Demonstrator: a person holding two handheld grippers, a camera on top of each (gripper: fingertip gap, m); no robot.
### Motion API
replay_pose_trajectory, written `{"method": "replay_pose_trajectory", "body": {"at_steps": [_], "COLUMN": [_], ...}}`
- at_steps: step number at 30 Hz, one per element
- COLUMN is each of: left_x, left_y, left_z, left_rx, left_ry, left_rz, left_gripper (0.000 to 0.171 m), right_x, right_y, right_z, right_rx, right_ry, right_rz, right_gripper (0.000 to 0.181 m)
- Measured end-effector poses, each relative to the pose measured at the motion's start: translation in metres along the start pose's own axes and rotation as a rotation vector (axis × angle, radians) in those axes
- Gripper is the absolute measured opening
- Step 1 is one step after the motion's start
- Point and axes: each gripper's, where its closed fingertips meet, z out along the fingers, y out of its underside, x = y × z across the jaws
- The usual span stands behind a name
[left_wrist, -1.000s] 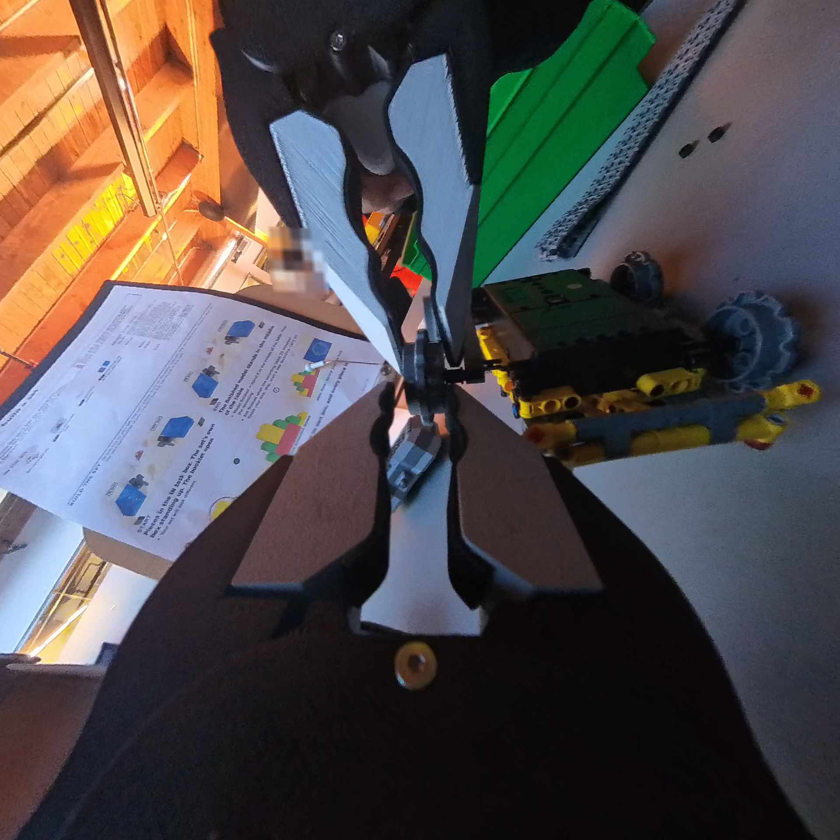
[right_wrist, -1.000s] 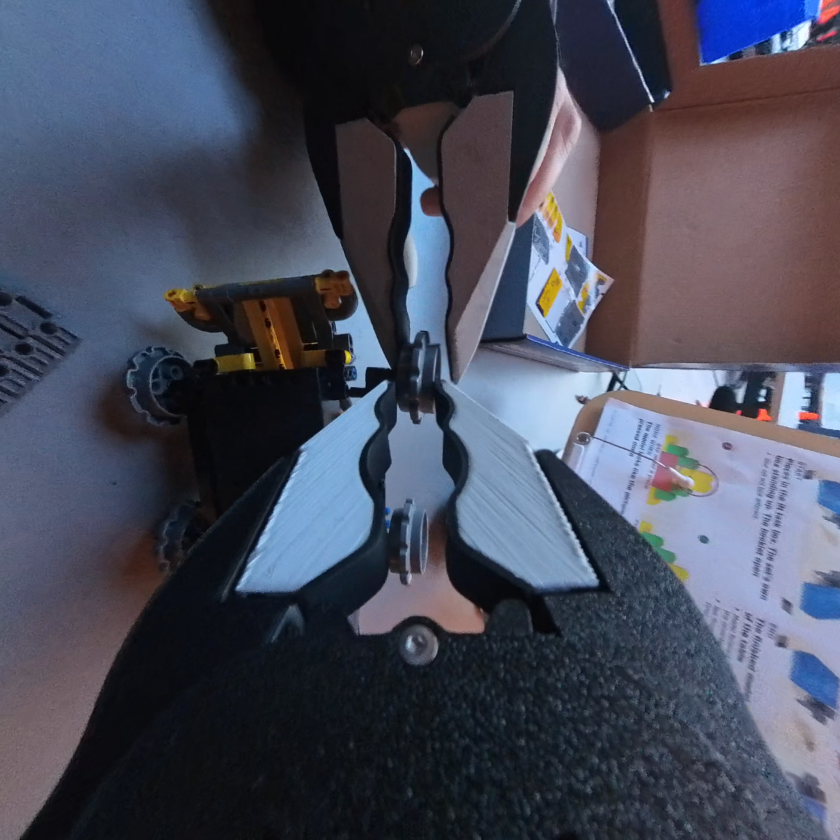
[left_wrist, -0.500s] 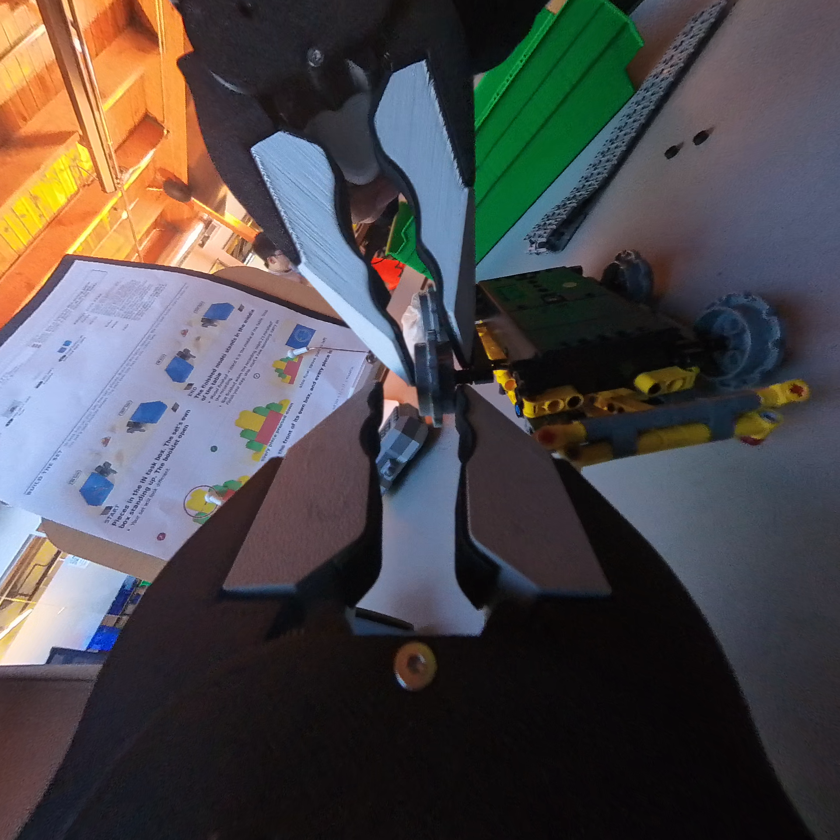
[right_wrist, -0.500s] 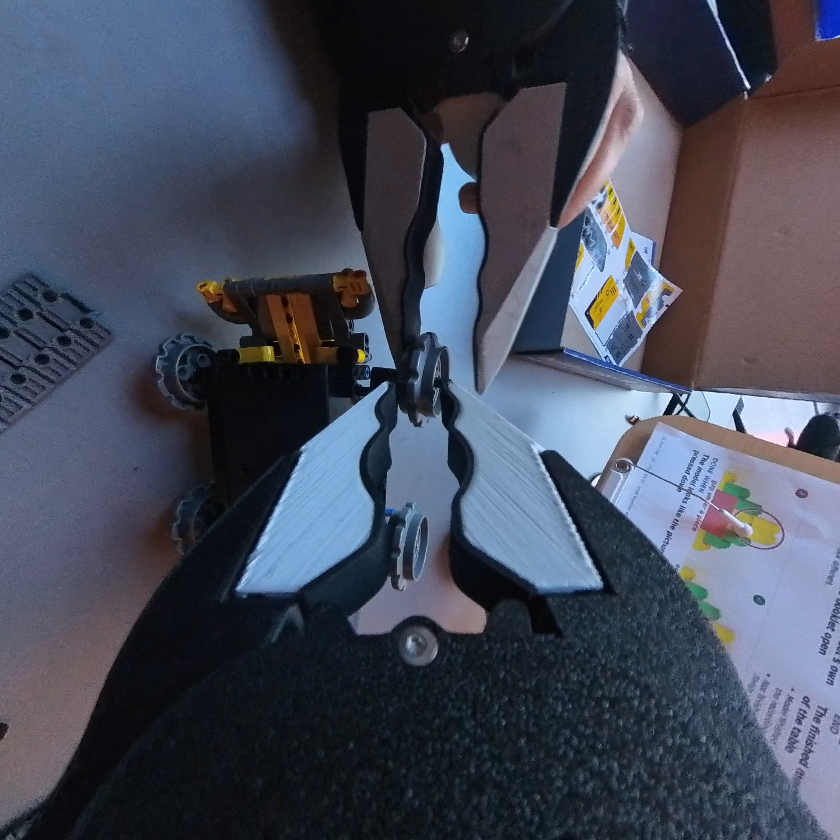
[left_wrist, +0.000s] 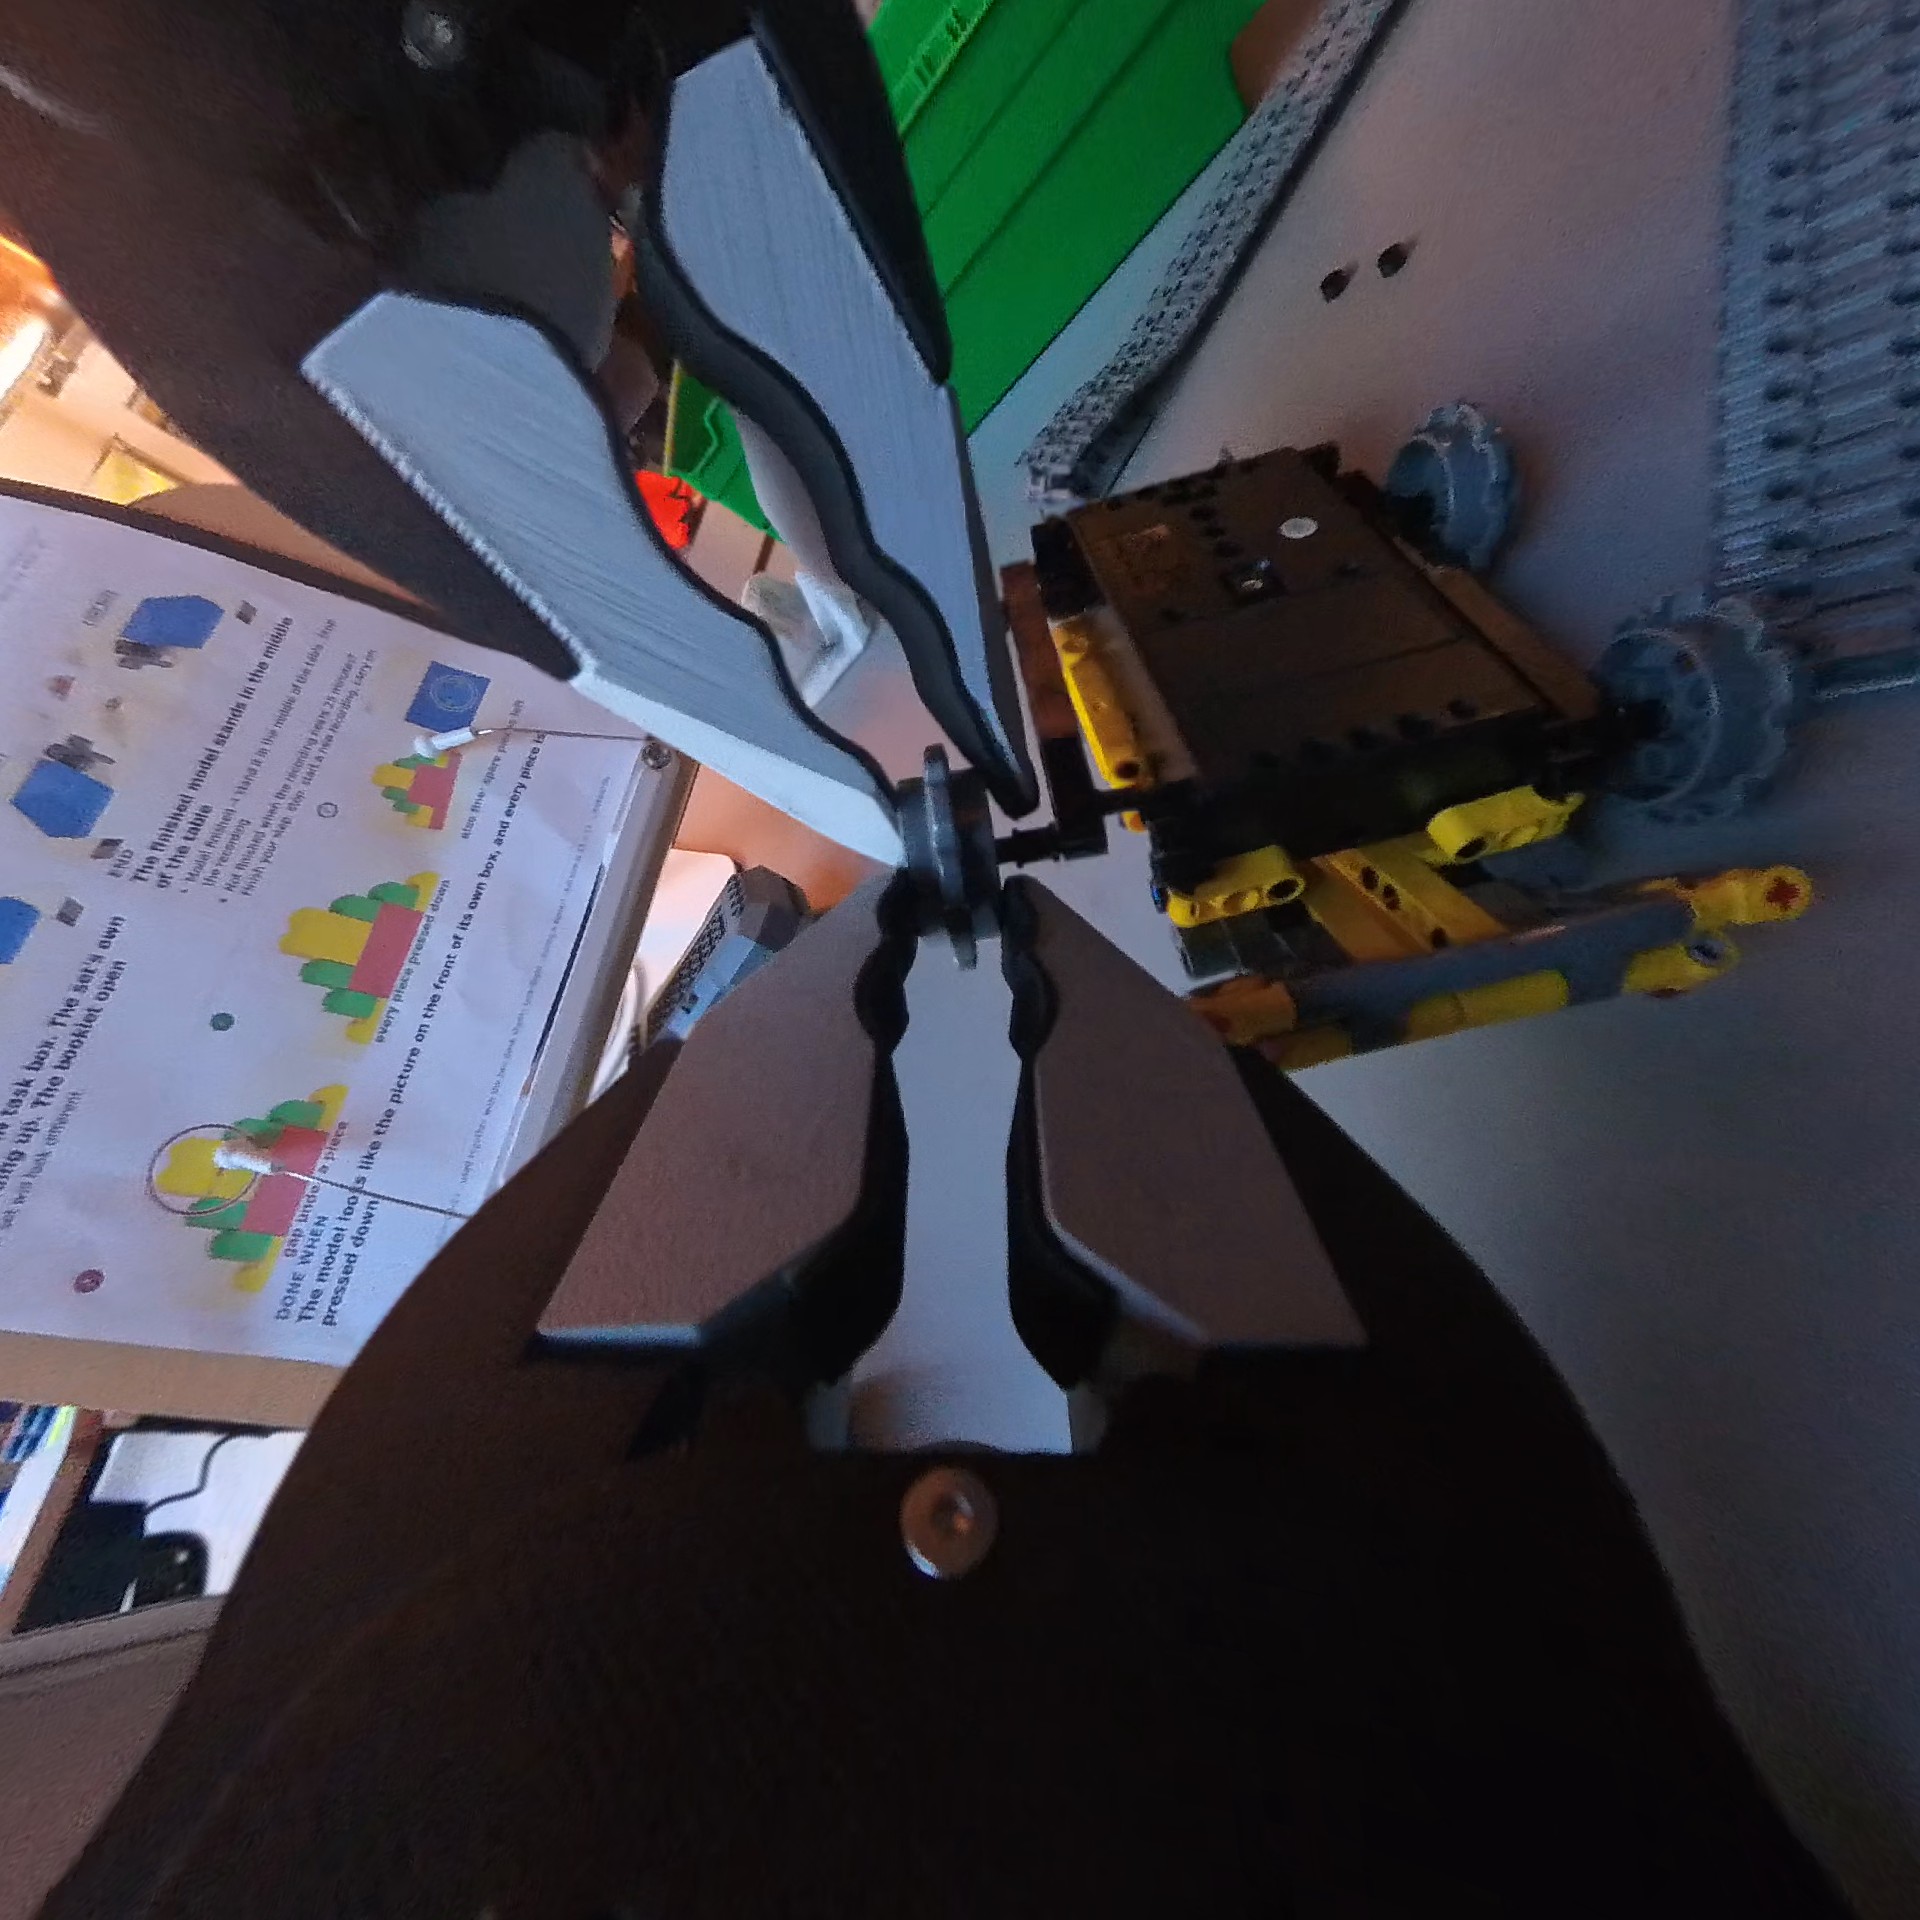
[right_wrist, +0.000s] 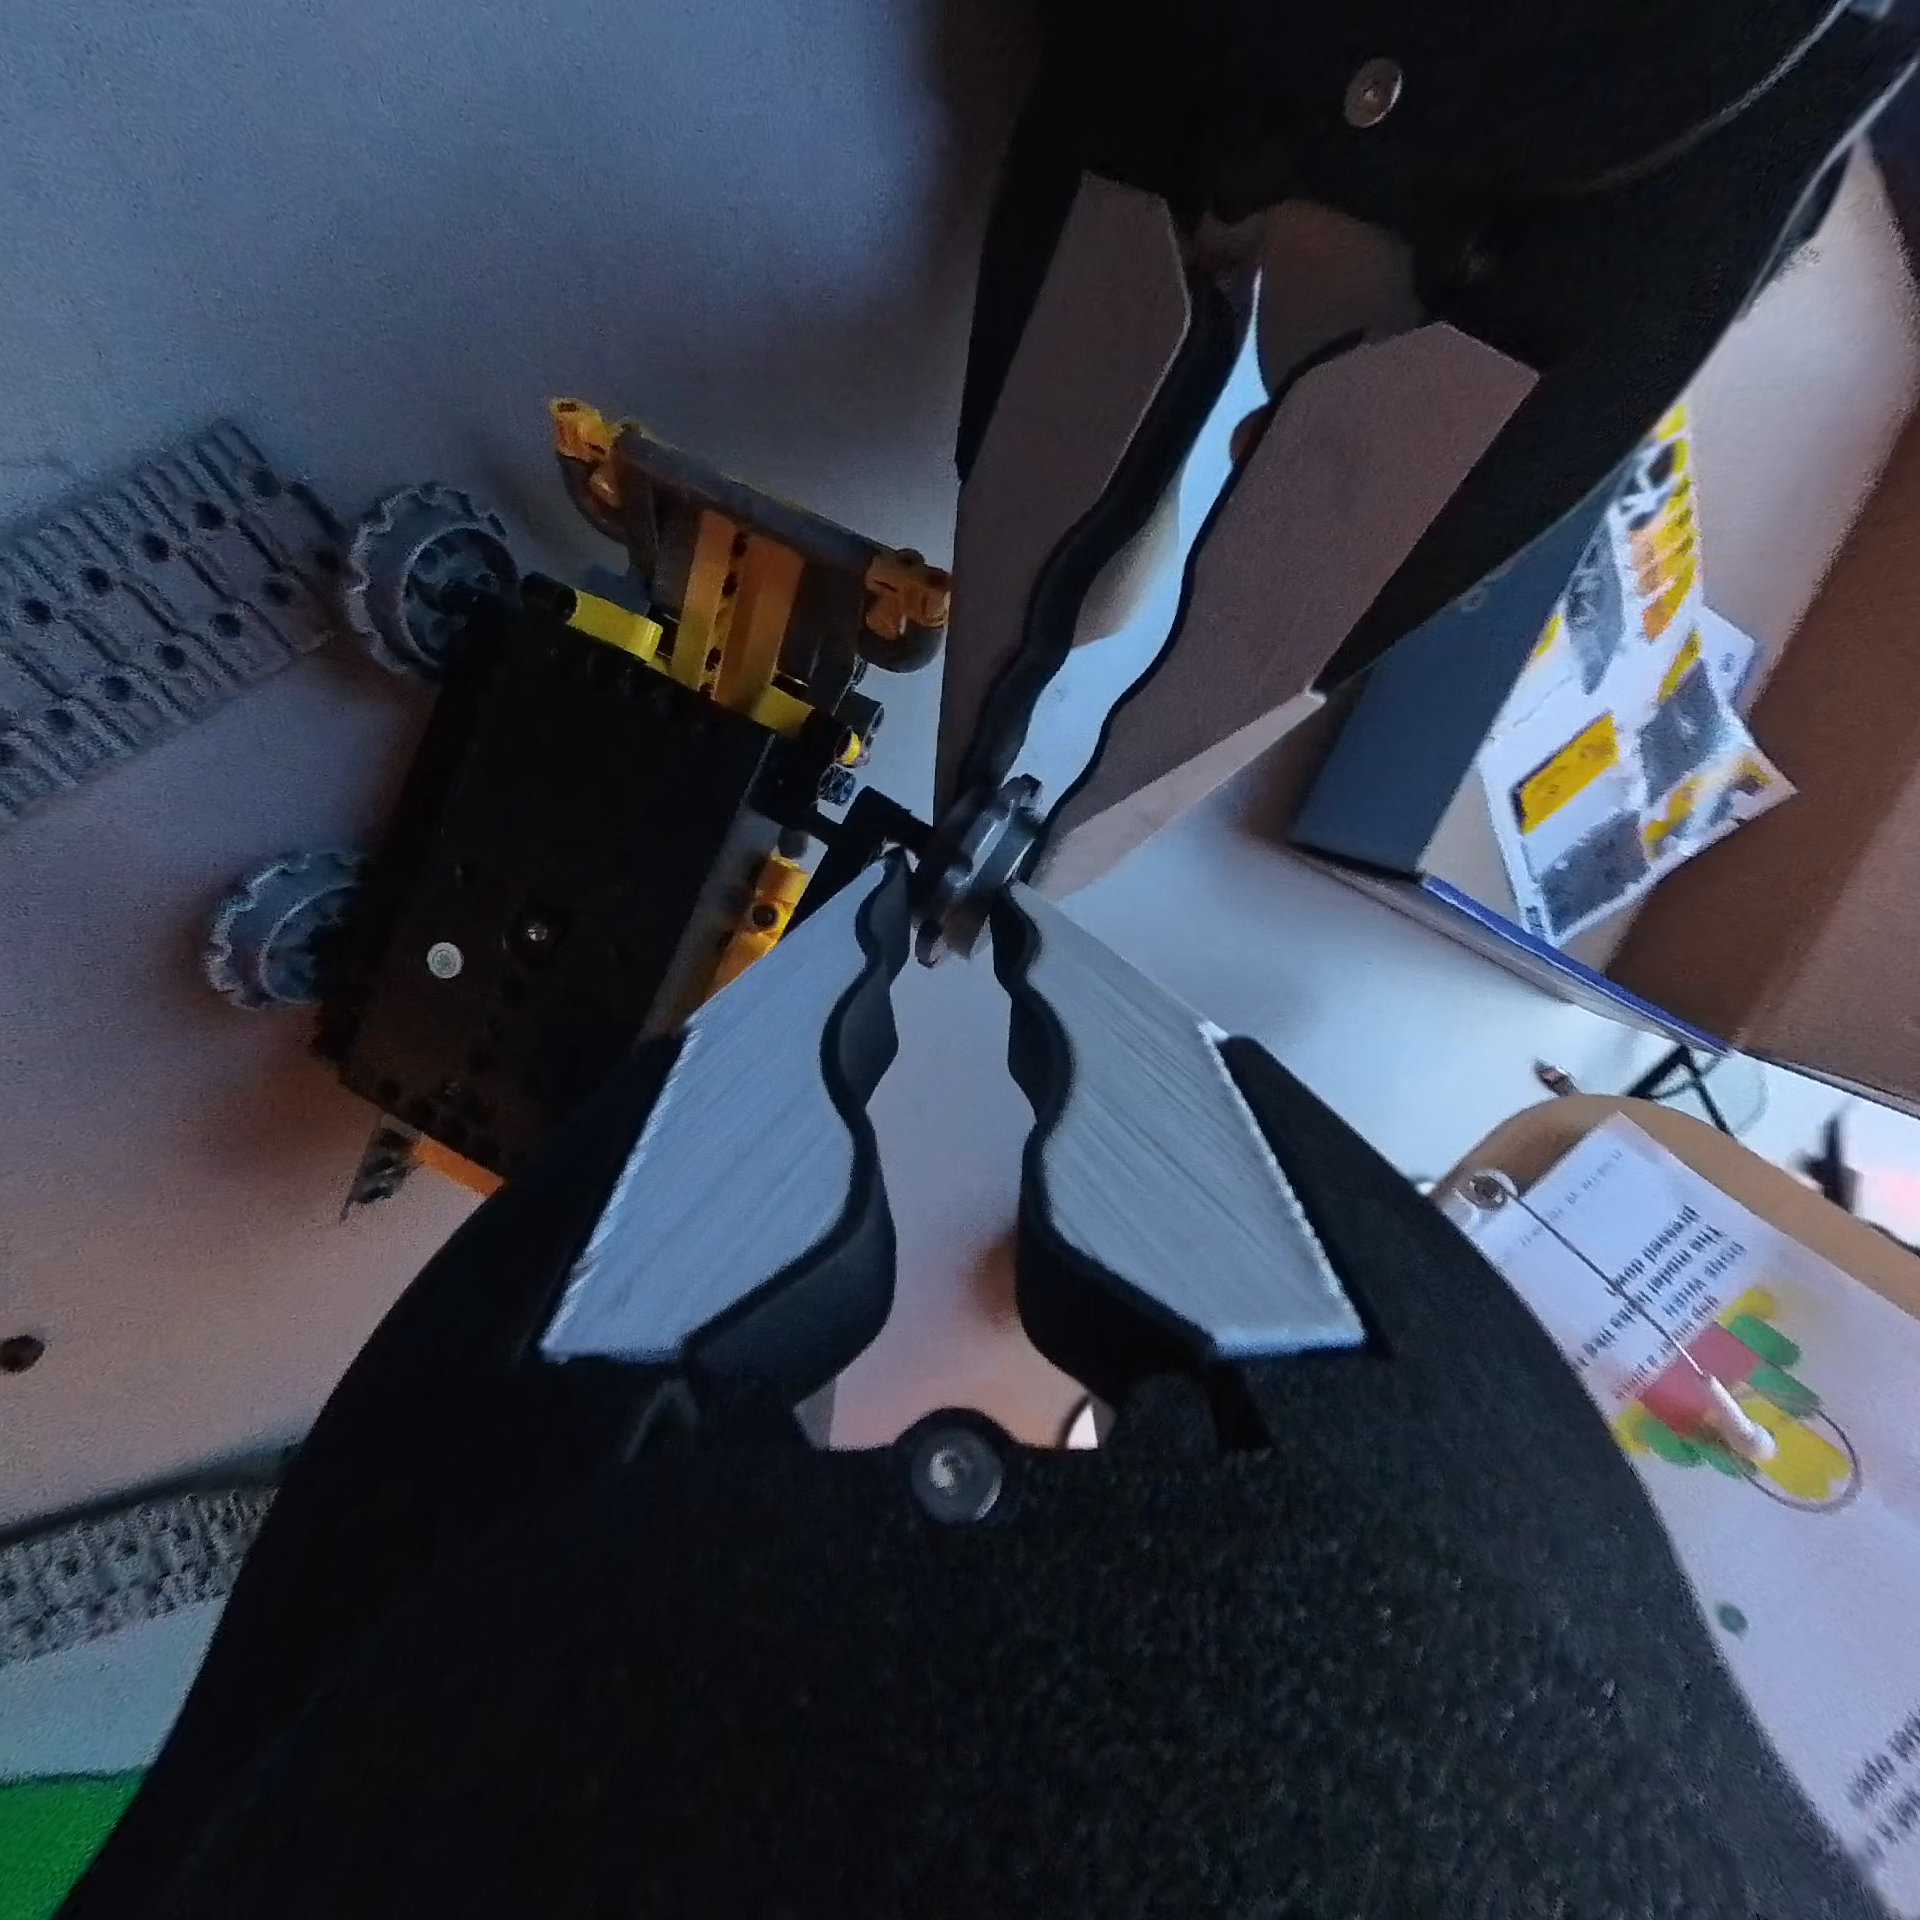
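Two grippers, both clamped on one grey gear, beside one brick vehicle.

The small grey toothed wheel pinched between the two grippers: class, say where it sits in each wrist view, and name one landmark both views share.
Left wrist view: grey toothed wheel sits at picture centre, on the black axle pointing right.
Right wrist view: the wheel sits at centre, slightly tilted, with the axle pointing left.
Shared landmark: the black-and-yellow brick vehicle.
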Motion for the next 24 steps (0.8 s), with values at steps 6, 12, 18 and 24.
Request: {"method": "replay_pose_trajectory", "body": {"at_steps": [6, 12, 18, 24], "left_x": [-0.005, -0.023, -0.03, -0.034], "left_y": [-0.008, 0.003, -0.009, 0.01], "left_z": [-0.006, -0.006, -0.008, -0.004], "left_rx": [0.157, 0.181, 0.358, 0.297], "left_ry": [0.107, 0.184, 0.421, 0.375], "left_rz": [-0.232, -0.69, -1.16, -1.236], "left_gripper": [0.015, 0.021, 0.038, 0.033], "right_x": [0.005, 0.022, 0.021, 0.021], "right_y": [-0.006, 0.008, 0.017, 0.035], "right_z": [-0.008, -0.011, -0.014, -0.017], "right_rx": [0.207, 0.314, 0.315, 0.28], "right_ry": [-0.071, 0.254, 0.527, 0.732], "right_rz": [0.262, 0.526, 0.654, 0.737], "right_gripper": [0.01, 0.011, 0.011, 0.011]}}
